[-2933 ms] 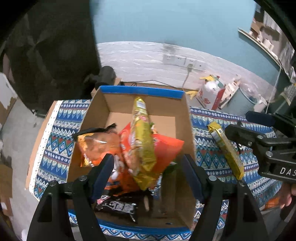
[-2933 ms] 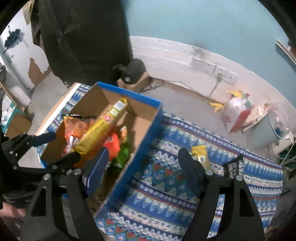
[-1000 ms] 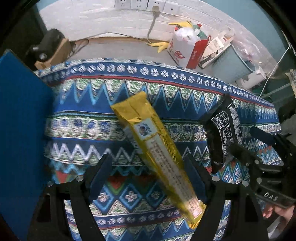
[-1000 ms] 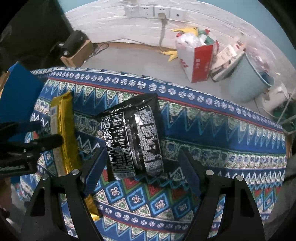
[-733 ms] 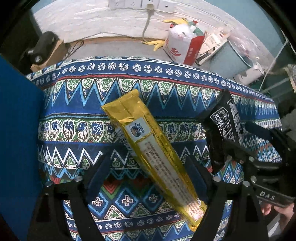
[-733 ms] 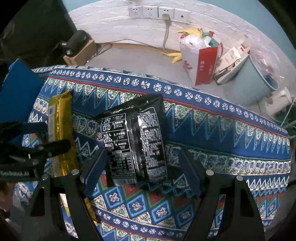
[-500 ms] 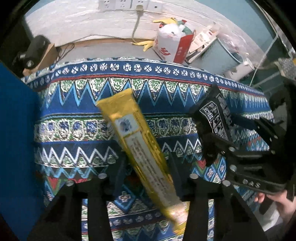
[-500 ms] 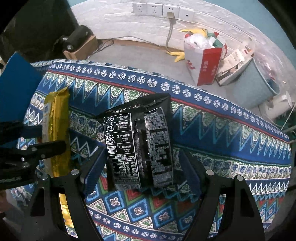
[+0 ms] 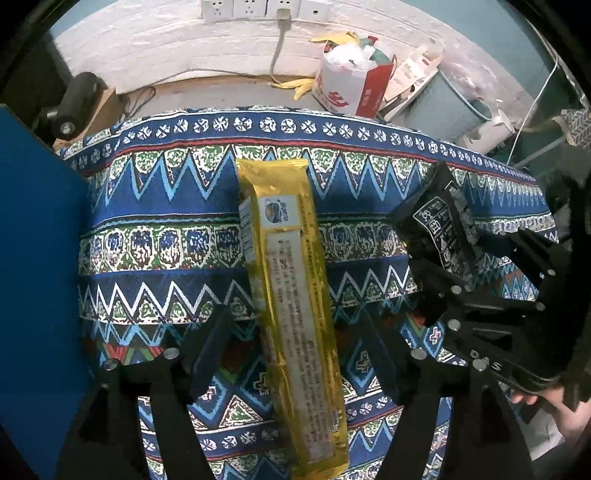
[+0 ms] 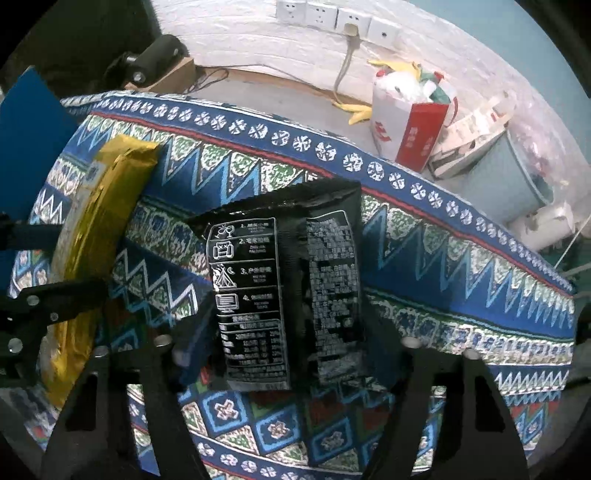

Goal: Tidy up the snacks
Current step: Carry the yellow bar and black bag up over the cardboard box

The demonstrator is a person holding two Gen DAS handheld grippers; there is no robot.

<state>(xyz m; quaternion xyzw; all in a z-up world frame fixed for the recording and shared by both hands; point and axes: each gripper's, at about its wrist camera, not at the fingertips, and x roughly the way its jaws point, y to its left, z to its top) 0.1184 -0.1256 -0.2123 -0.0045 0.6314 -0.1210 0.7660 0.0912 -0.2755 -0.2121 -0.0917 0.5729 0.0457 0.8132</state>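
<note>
A long gold snack packet [image 9: 291, 295] lies flat on the patterned blue tablecloth [image 9: 166, 206], its length running away from the left wrist camera, and the left gripper [image 9: 293, 343] straddles it partway along. Its jaws have just been opening: a gap shows on each side between the fingers [image 9: 208, 343] and the packet, so nothing is clamped. From the right wrist view the same gold packet [image 10: 99, 229] shows only at the left edge, partly crossed by the dark frame of the left gripper [image 10: 55, 299]. That view looks straight down on the black snack pouch [image 10: 288, 295], printed side up with white icons and text, lying on the cloth to the right of the gold packet and apart from it. The right gripper [image 10: 288, 350] has the pouch's near end between its jaws, which have just been closing; the fingers [image 10: 194, 350] sit tight against the pouch edges, but whether they press on it cannot be told. In the left wrist view the pouch [image 9: 443, 229] is seen only at an angle, half hidden by the right gripper [image 9: 491, 317], with a hand [image 9: 554, 406] behind it. A blue box wall [image 9: 37, 258] fills the left side. Beyond the table, a red and white bag [image 10: 410, 122], wall sockets [image 9: 258, 9] and a pale blue bin [image 10: 517, 173] stand on the floor.
</note>
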